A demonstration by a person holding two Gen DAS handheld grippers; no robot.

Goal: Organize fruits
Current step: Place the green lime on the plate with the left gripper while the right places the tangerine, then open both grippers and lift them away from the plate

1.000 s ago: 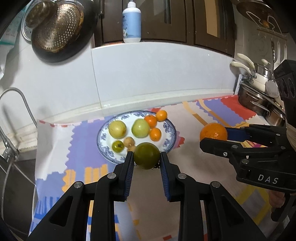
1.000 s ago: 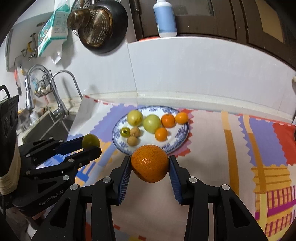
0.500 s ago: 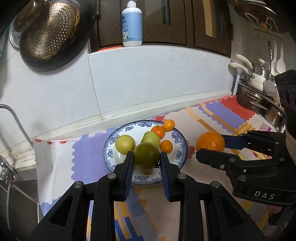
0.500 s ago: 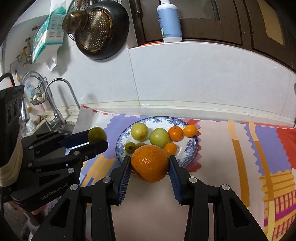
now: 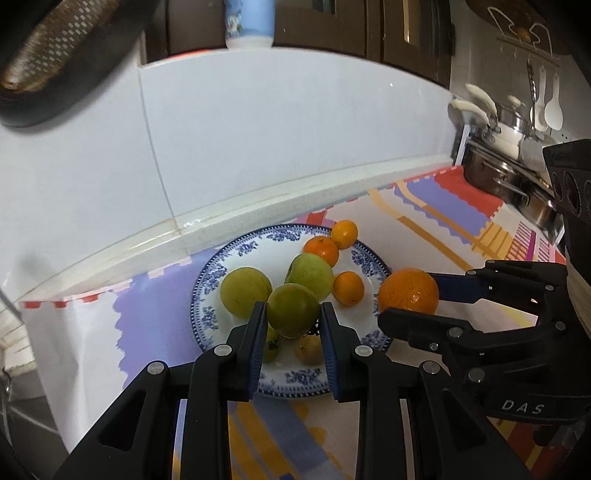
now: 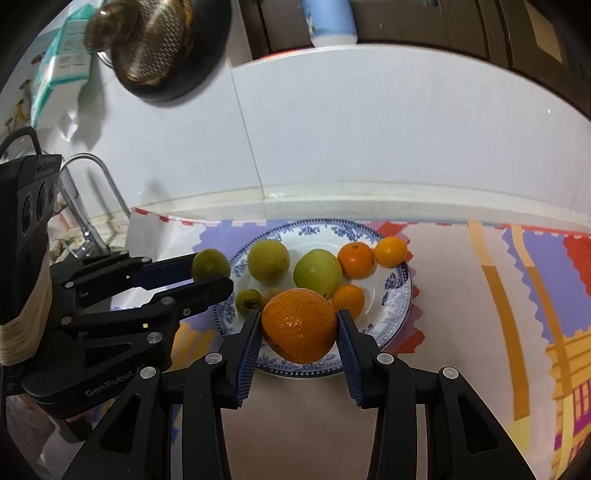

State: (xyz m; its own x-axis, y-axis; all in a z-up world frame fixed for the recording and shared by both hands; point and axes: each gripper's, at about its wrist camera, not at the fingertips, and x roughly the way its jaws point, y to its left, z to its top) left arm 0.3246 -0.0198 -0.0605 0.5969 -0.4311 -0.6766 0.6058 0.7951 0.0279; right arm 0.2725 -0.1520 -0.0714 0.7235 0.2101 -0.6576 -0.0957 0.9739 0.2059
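Observation:
A blue-and-white plate (image 5: 221,273) (image 6: 400,295) on the patterned mat holds two yellow-green fruits, three small oranges and some small fruits. My left gripper (image 5: 293,314) (image 6: 212,275) is shut on a green fruit (image 5: 293,309) (image 6: 210,263) and holds it above the plate's near left part. My right gripper (image 6: 300,328) (image 5: 408,301) is shut on a large orange (image 6: 299,325) (image 5: 409,290) and holds it above the plate's near right rim.
A white tiled wall rises just behind the plate. A sink tap (image 6: 92,199) is at the left. Pots and utensils (image 5: 509,147) stand at the right. A pan with a strainer (image 6: 162,44) and a bottle (image 6: 332,22) are up on the wall.
Both grippers have moved forward with their fruits, from in front of the plate to over its near part. The plate now looks closer in both views.

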